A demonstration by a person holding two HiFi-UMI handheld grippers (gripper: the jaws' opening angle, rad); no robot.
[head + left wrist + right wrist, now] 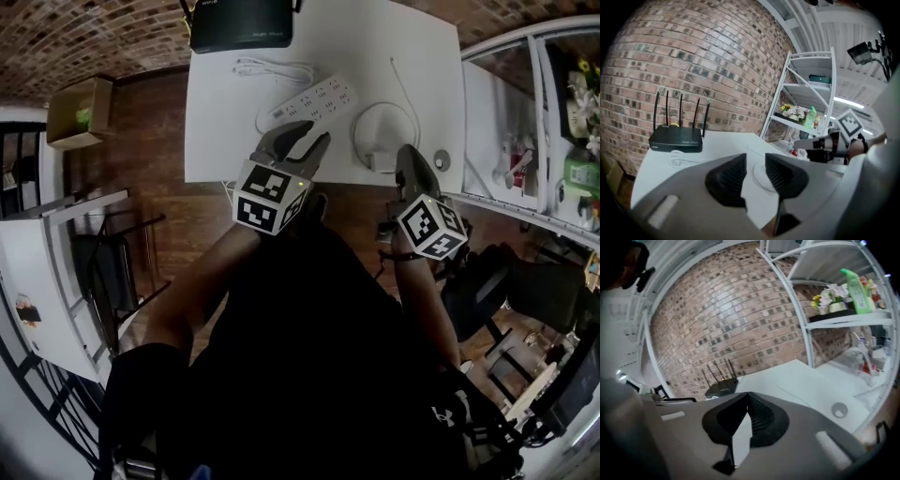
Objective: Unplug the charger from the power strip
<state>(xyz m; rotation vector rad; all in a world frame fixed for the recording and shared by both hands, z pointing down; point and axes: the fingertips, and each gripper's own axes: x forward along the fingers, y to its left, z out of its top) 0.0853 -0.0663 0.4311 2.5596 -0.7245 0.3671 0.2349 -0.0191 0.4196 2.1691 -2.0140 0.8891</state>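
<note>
Charger (380,160): probably light, rigid, smooth; lies right of the power strip (311,100). Grip the body by its flat sides. Left tool (307,136) spread, right tool (411,156) pressed together; both empty.

power strip (309,101): I see it white, long, flat on the white table (214,141), lying diagonally | charger (382,161): small white block, out of the strip, lying apart to its right near the table's front edge | its cable (384,102): white, looped beside it
</note>
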